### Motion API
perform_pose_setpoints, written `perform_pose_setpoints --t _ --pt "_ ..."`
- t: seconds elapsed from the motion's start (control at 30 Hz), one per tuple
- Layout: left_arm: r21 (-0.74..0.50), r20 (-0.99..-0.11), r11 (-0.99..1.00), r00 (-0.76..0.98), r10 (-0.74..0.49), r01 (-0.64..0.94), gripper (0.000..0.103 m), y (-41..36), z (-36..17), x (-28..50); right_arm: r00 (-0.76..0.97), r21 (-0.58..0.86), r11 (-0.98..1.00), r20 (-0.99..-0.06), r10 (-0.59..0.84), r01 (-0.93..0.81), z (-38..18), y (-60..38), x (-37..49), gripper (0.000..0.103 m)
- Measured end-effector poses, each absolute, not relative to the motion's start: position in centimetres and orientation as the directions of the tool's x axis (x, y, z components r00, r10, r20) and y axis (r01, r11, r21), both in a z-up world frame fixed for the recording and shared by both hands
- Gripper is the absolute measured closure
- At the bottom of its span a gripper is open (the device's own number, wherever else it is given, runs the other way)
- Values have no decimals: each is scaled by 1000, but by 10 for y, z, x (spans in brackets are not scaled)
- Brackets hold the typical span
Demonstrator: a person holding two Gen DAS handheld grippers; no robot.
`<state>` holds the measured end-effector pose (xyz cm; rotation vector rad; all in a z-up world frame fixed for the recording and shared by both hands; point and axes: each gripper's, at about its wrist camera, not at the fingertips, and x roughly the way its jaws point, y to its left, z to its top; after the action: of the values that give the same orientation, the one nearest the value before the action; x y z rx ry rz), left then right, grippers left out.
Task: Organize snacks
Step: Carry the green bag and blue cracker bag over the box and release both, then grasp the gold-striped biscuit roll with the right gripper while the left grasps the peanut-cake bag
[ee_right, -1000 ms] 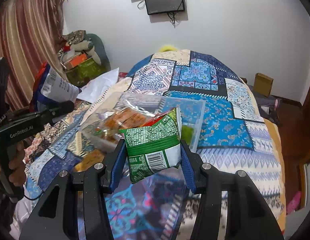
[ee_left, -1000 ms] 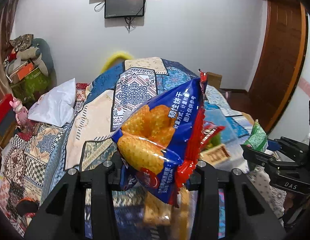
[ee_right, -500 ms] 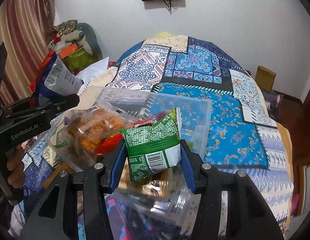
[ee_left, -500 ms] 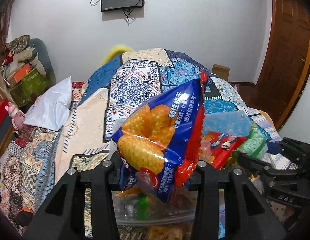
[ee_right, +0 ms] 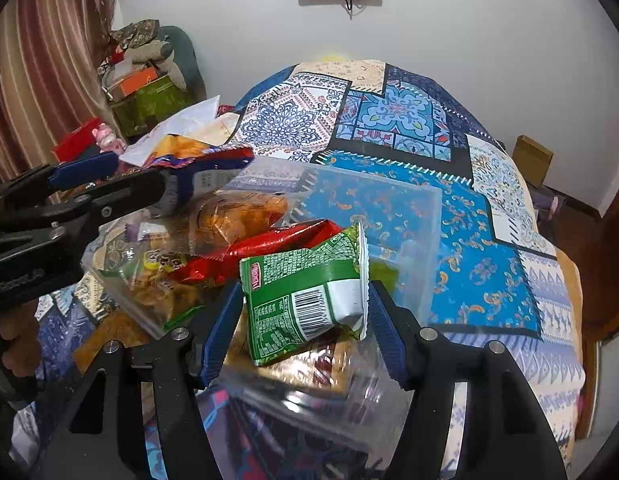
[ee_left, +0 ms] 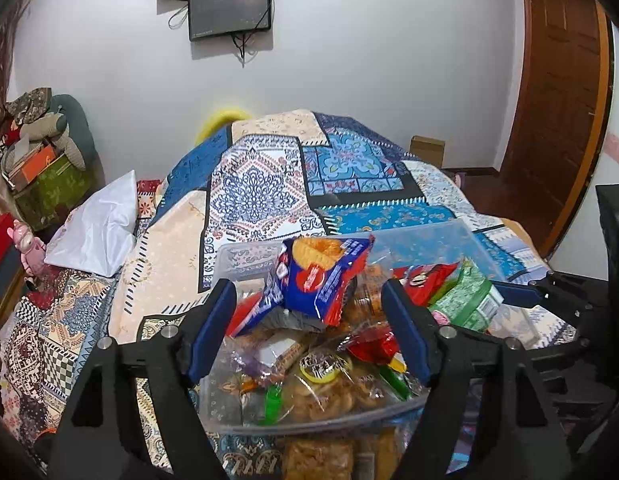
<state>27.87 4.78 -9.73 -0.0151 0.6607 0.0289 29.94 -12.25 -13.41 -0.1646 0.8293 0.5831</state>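
Observation:
A clear plastic container (ee_left: 249,252) on the bed holds a heap of several snack packs. My left gripper (ee_left: 309,332) hangs over it with its jaws opening and standing wide. The blue snack bag (ee_left: 321,276) lies loose on top of the heap, touching neither pad. From the right wrist view that bag (ee_right: 197,156) sits by the left gripper (ee_right: 121,180). My right gripper (ee_right: 305,332) is over the container's near right side (ee_right: 389,192) and its jaws are opening. The green packet (ee_right: 309,292) is still between them, flattened out, its edges at the pads. It also shows beside a red pack (ee_left: 465,300).
A patchwork bedspread (ee_left: 269,184) covers the bed. A white bag (ee_left: 97,232) lies at its left, with stacked boxes and soft toys (ee_left: 41,160) beyond. A wooden door (ee_left: 557,120) stands right, a cardboard box (ee_left: 427,152) by the wall. More snack packs (ee_left: 317,456) lie before the container.
Both grippers came down over the container. The left jaws spread and the blue bag dropped from them onto the heap. The right jaws widened around the green packet.

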Motion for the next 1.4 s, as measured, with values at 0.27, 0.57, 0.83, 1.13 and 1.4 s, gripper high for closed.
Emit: perform_pose_setpoints --t 0.27,0.57,0.83,1.13,1.4 --pt "-64 -614 998 789 -25 -18 21 59 -80 240 566 91 829 -689 452 -551 -105 -134 272 34" --pt "-67 -683 997 731 -13 -45 21 79 -107 197 508 104 781 -705 495 -616 -104 -114 233 33" --pt "-50 -718 995 696 24 -86 21 98 -132 167 396 115 733 -780 485 -670 -144 -73 219 33" --pt "-59 -744 991 667 35 -118 21 109 -151 159 343 98 704 -821 457 -704 -174 -48 218 31" --pt "-86 -753 995 658 -29 -55 21 87 -161 171 313 140 714 -829 464 -686 -175 -76 223 31"
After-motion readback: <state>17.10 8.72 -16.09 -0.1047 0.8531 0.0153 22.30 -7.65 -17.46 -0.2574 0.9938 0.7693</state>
